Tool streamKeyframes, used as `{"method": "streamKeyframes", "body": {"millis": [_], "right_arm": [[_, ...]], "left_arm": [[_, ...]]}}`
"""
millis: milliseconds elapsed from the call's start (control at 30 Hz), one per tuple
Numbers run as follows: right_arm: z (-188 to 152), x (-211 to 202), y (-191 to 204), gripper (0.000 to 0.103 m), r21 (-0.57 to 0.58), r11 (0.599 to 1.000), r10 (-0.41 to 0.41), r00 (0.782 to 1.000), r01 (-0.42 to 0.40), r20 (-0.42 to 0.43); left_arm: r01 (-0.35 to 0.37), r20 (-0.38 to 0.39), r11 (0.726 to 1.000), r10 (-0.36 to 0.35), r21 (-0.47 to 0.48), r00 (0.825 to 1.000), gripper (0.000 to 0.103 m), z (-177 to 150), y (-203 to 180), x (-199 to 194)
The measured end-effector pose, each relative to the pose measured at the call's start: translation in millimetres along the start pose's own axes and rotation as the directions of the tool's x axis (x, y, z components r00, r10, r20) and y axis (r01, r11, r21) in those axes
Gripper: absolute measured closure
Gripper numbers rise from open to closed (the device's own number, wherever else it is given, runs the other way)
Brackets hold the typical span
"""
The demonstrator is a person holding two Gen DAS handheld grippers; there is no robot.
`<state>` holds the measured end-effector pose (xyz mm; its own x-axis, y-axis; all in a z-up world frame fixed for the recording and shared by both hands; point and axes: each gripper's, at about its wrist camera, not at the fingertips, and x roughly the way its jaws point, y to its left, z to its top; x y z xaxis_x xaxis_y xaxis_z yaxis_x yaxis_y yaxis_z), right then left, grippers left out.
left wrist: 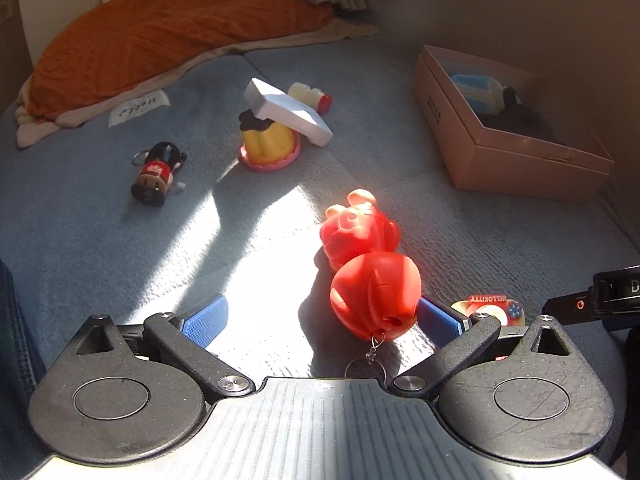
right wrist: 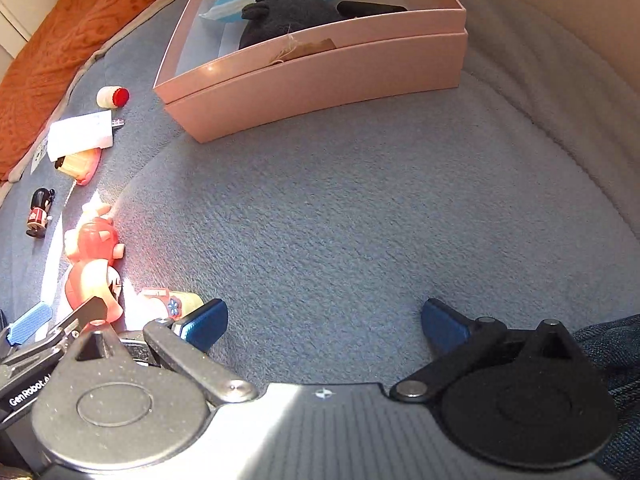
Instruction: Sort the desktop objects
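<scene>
Left gripper point(left wrist: 320, 320) spread wide, gripping nothing, red pig keychain toy point(left wrist: 368, 268) lying between the blue pads, close by the right one. Right gripper point(right wrist: 324, 324) fully open over bare blue blanket point(right wrist: 340, 220), empty; pink box point(right wrist: 320, 80) ahead, Hello Kitty badge point(right wrist: 168, 300) just left.

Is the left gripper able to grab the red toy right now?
Probably yes. The left gripper is open, and the red toy lies between its fingers with nothing on top of it.
</scene>
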<state>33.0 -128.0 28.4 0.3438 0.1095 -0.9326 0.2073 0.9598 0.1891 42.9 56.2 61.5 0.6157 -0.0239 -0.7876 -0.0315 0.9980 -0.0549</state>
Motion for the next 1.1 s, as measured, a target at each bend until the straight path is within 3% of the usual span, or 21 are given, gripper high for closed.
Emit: {"method": "streamKeyframes", "body": {"millis": [200, 300, 367, 533, 600, 667, 733, 833, 933, 1000, 1100], "right_arm": [[-4, 11, 21, 0.000, -0.179, 0.979, -0.108, 0.993, 0.098, -0.051], [-5, 4, 22, 0.000, -0.200, 0.975, -0.104, 0.994, 0.095, -0.031], [-13, -13, 32, 0.000, -0.266, 0.963, -0.042, 0.999, 0.045, 0.018], [-55, -37, 90, 0.003, -0.596, 0.799, 0.030, 0.985, 0.078, 0.170], [-68, -37, 106, 0.014, -0.666, 0.741, 0.049, 0.982, 0.087, 0.183], [-77, -33, 116, 0.016, -0.717, 0.689, 0.051, 0.979, 0.108, 0.196], [-76, -23, 130, 0.020, -0.738, 0.669, 0.063, 0.983, 0.087, 0.173], [-69, -11, 137, 0.031, -0.730, 0.683, 0.089, 0.991, 0.014, 0.103], [-57, -2, 135, 0.042, -0.679, 0.732, 0.122, 0.991, -0.055, 0.051], [-48, 0, 131, 0.059, -0.646, 0.759, 0.134, 0.991, -0.086, 0.027], [-37, -10, 118, 0.060, -0.585, 0.803, 0.132, 0.991, -0.111, -0.006]], "left_arm": [[-0.001, 0.068, 0.998, 0.005, -0.059, 0.998, 0.000, 4, 21, -8], [-0.007, 0.107, 0.994, 0.019, -0.107, 0.994, 0.000, 0, 29, -9], [-0.032, 0.134, 0.992, 0.049, -0.124, 0.990, 0.000, 2, 34, -13], [-0.052, 0.143, 0.975, 0.084, -0.218, 0.986, 0.000, 7, 53, -17], [-0.059, 0.134, 0.965, 0.096, -0.254, 0.986, 0.000, 8, 60, -16], [-0.064, 0.131, 0.958, 0.104, -0.279, 0.986, 0.000, 8, 66, -17], [-0.066, 0.130, 0.952, 0.109, -0.298, 0.985, 0.000, 8, 69, -18], [-0.061, 0.124, 0.947, 0.105, -0.316, 0.987, 0.000, 7, 73, -18], [-0.054, 0.122, 0.946, 0.098, -0.320, 0.988, 0.000, 7, 74, -17], [-0.043, 0.128, 0.947, 0.088, -0.319, 0.988, 0.000, 6, 74, -16], [-0.066, 0.141, 0.950, 0.114, -0.304, 0.983, 0.000, 4, 72, -15]]}}
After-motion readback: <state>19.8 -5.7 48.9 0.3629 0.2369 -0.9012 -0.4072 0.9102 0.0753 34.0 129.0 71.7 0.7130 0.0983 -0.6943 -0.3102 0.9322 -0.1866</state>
